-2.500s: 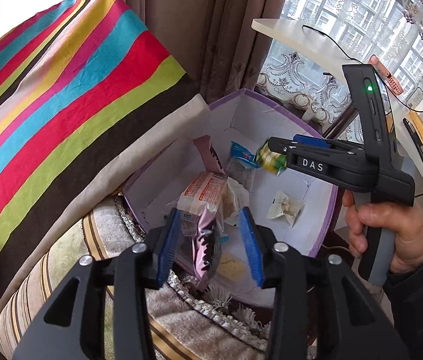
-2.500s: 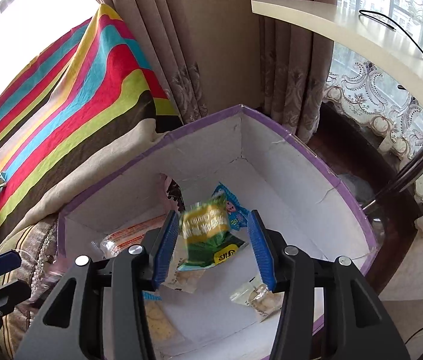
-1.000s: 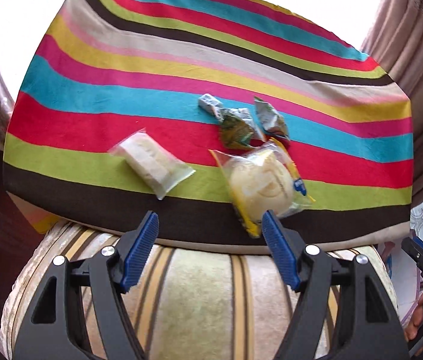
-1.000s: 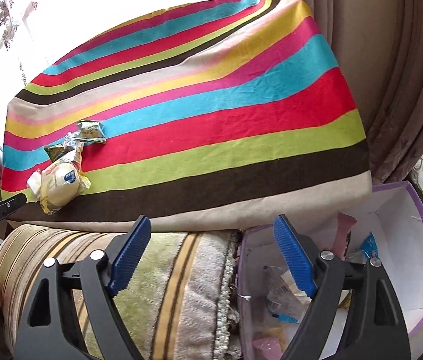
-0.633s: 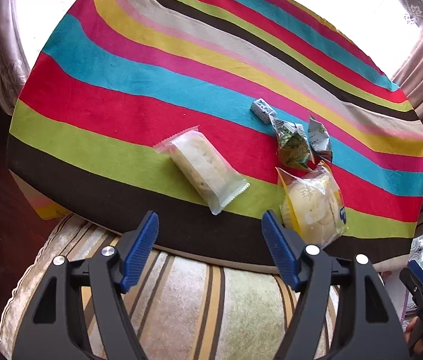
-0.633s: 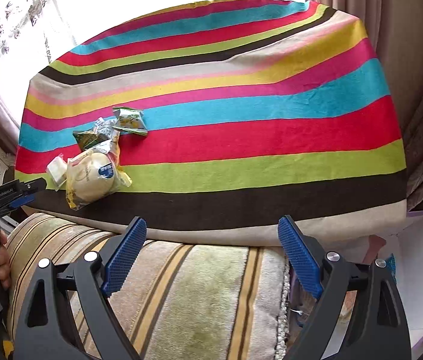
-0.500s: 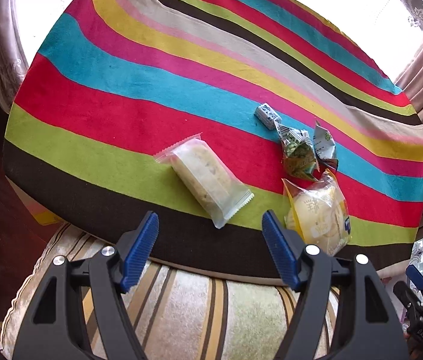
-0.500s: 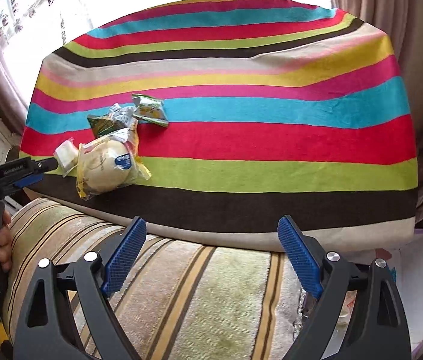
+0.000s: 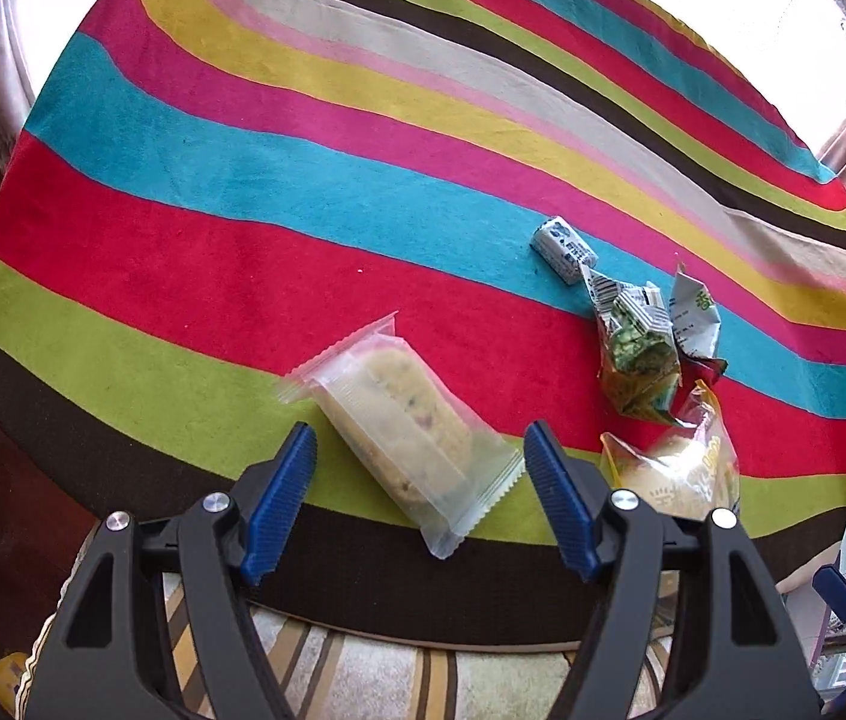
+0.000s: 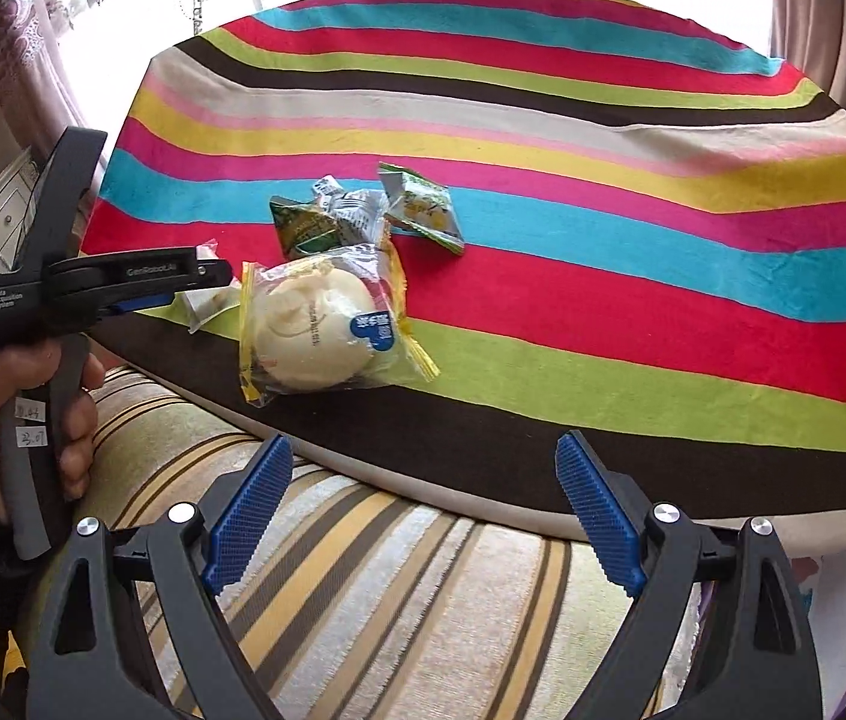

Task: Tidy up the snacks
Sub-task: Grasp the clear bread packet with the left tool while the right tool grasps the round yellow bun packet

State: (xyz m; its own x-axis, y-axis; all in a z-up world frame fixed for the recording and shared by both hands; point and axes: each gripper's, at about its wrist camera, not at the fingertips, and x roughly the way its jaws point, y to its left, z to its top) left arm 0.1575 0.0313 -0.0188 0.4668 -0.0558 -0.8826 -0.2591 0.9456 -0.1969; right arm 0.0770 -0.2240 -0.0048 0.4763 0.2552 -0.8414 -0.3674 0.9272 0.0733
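Striped cloth (image 9: 195,252) over the cushioned seat (image 10: 363,540) now fills both views, where 2.5 s ago a purple-edged box was seen with a pink packet between the left pads and a green packet between the right ones; both tools have since been swung away from that box, and no packet is seen in either, so 2 deliveries are judged done and a fresh pick-up is beginning. On the cloth 5 snacks are left. The round bun in a clear bag (image 10: 315,324) lies at the near edge. The long clear-wrapped cake (image 9: 399,420) lies to its left in the right wrist view, with the left gripper (image 9: 420,480) set wide and empty, its near end reaching in between the blue pads without being touched. Farther back are found the crumpled green packet (image 9: 639,360), the white-and-green packet (image 9: 693,312) beside it, and the small grey-white candy (image 9: 561,246). The right gripper (image 10: 423,510) is held wide over the seat, empty, the bun being the nearest snack ahead of it.
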